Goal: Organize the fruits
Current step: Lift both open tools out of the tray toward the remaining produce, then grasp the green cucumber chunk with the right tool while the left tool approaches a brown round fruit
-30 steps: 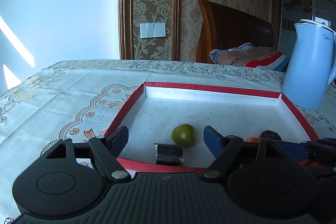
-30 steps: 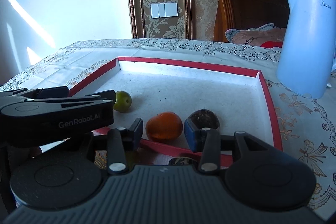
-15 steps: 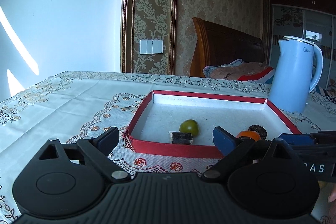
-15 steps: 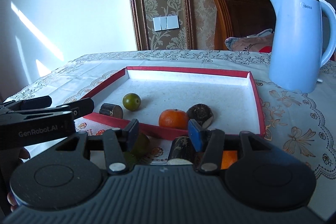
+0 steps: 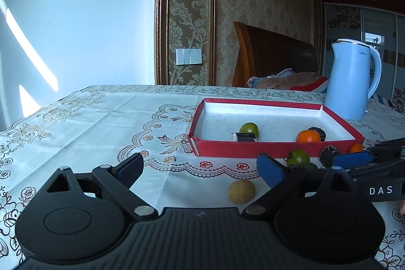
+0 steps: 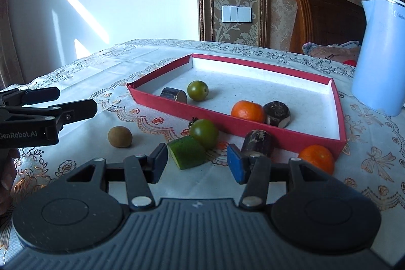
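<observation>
A red tray (image 6: 177, 108) holds a green fruit (image 6: 198, 90), a dark cylinder (image 6: 174, 95), an orange (image 6: 248, 111) and a dark round piece (image 6: 277, 113). On the cloth in front of it lie a green tomato (image 6: 204, 132), a cut green piece (image 6: 187, 152), a dark stub (image 6: 258, 143), a second orange (image 6: 316, 158) and a tan fruit (image 6: 120, 136). My right gripper (image 6: 197, 163) is open, with the cut green piece just ahead of its tips and untouched. My left gripper (image 5: 200, 168) is wide open and holds nothing; the tan fruit (image 5: 241, 191) lies near its right finger.
A pale blue kettle (image 5: 351, 82) stands on the table right of the tray's far corner. The table has an embroidered white cloth (image 5: 101, 123). Behind it are a wooden headboard (image 5: 273, 55) and a patterned wall.
Both grippers have drawn back from the tray, so the loose fruits on the cloth came into view. The left jaws have spread wider. The right view has swung left.
</observation>
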A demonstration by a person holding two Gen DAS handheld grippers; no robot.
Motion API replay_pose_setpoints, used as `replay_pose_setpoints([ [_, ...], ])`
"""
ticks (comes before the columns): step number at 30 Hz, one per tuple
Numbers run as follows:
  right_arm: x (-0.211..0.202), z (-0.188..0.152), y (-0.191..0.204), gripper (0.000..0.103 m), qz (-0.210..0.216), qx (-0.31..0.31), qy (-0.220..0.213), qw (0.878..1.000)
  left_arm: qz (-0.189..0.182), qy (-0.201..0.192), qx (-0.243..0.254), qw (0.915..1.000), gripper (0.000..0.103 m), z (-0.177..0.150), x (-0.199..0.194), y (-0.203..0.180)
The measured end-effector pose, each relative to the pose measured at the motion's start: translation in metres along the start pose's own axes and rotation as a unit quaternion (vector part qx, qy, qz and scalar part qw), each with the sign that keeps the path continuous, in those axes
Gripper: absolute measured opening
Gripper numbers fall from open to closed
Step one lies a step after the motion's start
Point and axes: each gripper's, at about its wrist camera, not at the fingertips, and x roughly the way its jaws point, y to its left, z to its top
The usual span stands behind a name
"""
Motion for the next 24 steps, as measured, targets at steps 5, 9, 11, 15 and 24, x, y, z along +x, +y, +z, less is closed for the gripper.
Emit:
replay_pose_setpoints([
  [5, 0.014, 0.004, 0.006, 0.049, -0.005, -0.024, 0.02, 1.0, -0.003, 0.01, -0.026, 0.9996, 0.097, -0.001, 0.0, 0.013],
  [9, 0.022, 0.006, 0.006, 0.049, -0.005, -0.027, 0.031, 0.999, -0.003, 0.022, -0.032, 0.9993, 0.097, -0.002, 0.002, 0.017],
  [11, 0.026, 0.007, 0.006, 0.049, -0.003, -0.023, 0.037, 0.999, -0.003, 0.031, -0.04, 0.9987, 0.097, -0.003, 0.006, 0.02],
  [15, 0.031, 0.006, 0.006, 0.047, -0.003, -0.02, 0.047, 0.999, -0.009, 0.057, -0.066, 0.9962, 0.097, -0.004, 0.015, 0.03],
  [24, 0.034, 0.004, 0.005, 0.028, 0.008, -0.012, 0.054, 0.998, -0.011, 0.066, -0.067, 0.9955, 0.097, -0.006, 0.017, 0.028],
])
